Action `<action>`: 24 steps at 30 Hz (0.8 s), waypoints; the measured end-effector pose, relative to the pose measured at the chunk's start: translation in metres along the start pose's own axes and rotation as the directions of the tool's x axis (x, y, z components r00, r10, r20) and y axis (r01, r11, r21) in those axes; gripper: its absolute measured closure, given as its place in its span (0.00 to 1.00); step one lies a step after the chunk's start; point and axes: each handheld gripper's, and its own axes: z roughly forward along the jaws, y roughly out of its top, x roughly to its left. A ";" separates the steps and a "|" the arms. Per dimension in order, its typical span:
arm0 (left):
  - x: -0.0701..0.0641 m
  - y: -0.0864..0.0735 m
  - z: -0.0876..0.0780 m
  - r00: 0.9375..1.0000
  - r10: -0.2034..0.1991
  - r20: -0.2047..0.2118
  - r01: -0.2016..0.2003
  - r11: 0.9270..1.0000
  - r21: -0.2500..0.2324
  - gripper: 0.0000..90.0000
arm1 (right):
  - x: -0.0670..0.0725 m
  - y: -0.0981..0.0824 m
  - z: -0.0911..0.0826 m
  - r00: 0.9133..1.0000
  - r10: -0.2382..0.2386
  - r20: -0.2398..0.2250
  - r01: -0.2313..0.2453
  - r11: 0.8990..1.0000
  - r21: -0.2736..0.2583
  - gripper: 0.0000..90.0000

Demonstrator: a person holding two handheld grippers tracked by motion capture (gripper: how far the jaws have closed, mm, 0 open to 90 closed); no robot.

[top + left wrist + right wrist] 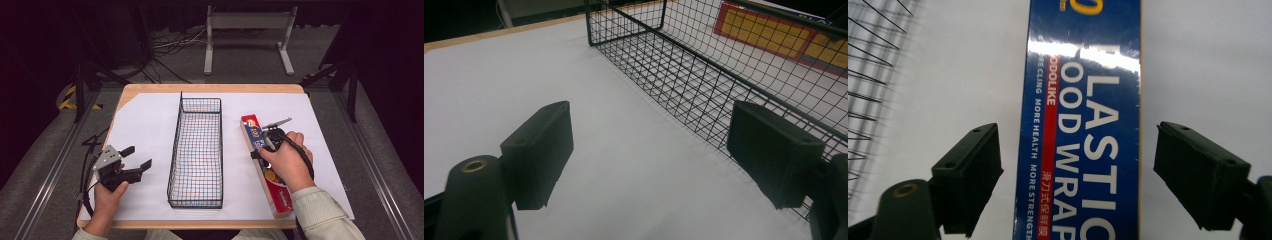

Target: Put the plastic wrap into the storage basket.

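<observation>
Basket (196,152) standing mid-table (150,120), between grippers. Right gripper (1078,175) hovering over wrap box (1083,125), fingers (968,175) spread, straddling it. Left gripper (135,159) fingers gaping, empty, beside basket wall.

One wire basket (196,150), one plastic wrap box (266,165), two grippers.

Pretty dark room overall. Grey carpet floor (30,165) all around, a wooden table (210,88) with a white sheet (145,125) over it, a white metal stand (248,35) behind, and loose cables (170,45) on the floor.
</observation>
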 end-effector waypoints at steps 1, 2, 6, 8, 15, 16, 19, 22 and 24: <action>0.000 0.000 0.000 1.000 0.000 -0.001 0.000 1.000 0.000 0.21 | 0.001 0.000 0.004 1.000 0.005 0.008 -0.005 1.000 0.022 0.21; 0.000 0.000 0.000 1.000 -0.001 -0.001 0.001 1.000 0.000 0.21 | 0.002 0.001 0.007 1.000 0.007 0.015 -0.008 0.999 0.039 0.21; 0.000 0.000 0.000 1.000 -0.003 0.002 0.003 1.000 -0.002 0.21 | 0.006 0.002 0.017 1.000 0.010 0.025 -0.012 0.996 0.094 0.24; 0.001 -0.001 0.000 1.000 -0.004 0.004 0.004 1.000 0.000 0.21 | 0.007 0.002 0.019 0.999 0.016 0.030 -0.019 0.994 0.107 0.27; 0.001 -0.001 0.000 1.000 -0.006 0.005 0.006 1.000 -0.003 0.22 | 0.009 0.002 0.017 0.997 0.023 0.080 -0.033 0.991 0.131 0.43; 0.001 -0.001 -0.001 1.000 -0.007 0.003 0.007 1.000 -0.003 0.22 | 0.008 0.003 0.016 0.997 0.038 0.070 -0.047 0.990 0.133 0.43; 0.002 -0.001 -0.001 1.000 -0.002 0.000 0.002 1.000 -0.005 0.22 | 0.008 0.005 0.011 0.996 0.086 0.032 -0.089 0.987 0.131 0.44; 0.001 -0.001 -0.001 1.000 -0.001 -0.002 0.001 1.000 -0.005 0.22 | 0.008 0.007 0.004 0.994 0.107 0.020 -0.109 0.987 0.119 0.44; 0.001 -0.001 -0.002 1.000 -0.005 -0.003 0.005 1.000 -0.004 0.22 | 0.010 0.011 -0.005 0.993 0.114 0.007 -0.115 0.989 0.091 0.44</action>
